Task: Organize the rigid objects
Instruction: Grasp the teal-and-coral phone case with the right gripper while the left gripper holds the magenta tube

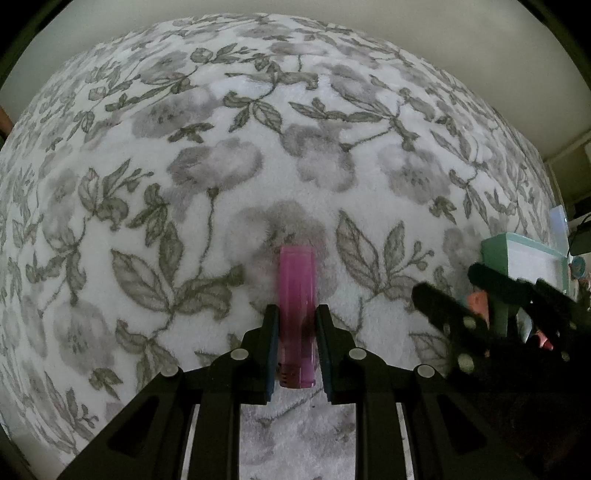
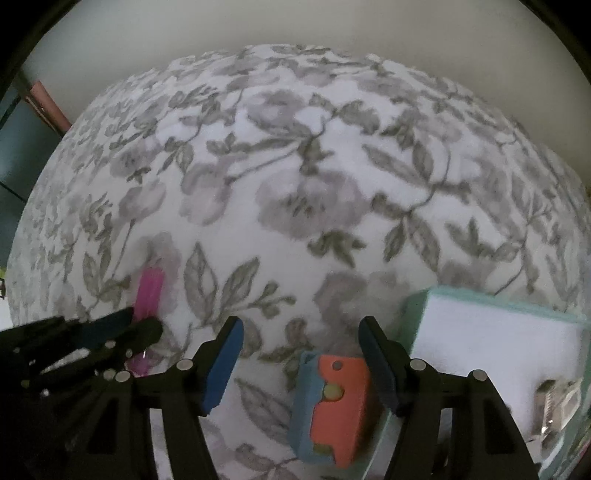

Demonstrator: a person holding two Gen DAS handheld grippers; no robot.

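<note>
My left gripper [image 1: 296, 314] is shut on a translucent pink lighter [image 1: 297, 295] that points away over the floral blanket [image 1: 221, 147]; it also shows in the right wrist view [image 2: 147, 291]. My right gripper [image 2: 301, 325] is open around an orange and blue block [image 2: 328, 402] that lies on the blanket close to the right finger. A mint green box [image 2: 417, 314] with a white inside stands right of it and also shows in the left wrist view [image 1: 498, 254]. The right gripper [image 1: 480, 291] appears at the right of the left wrist view.
The box holds small metal items [image 2: 554, 402] in its near corner. The blanket [image 2: 295, 184] stretches away to a pale wall [image 1: 443, 29]. Dark devices and shelves [image 1: 580, 236] sit beyond the bed's right edge. A reddish post [image 2: 48, 107] stands at the far left.
</note>
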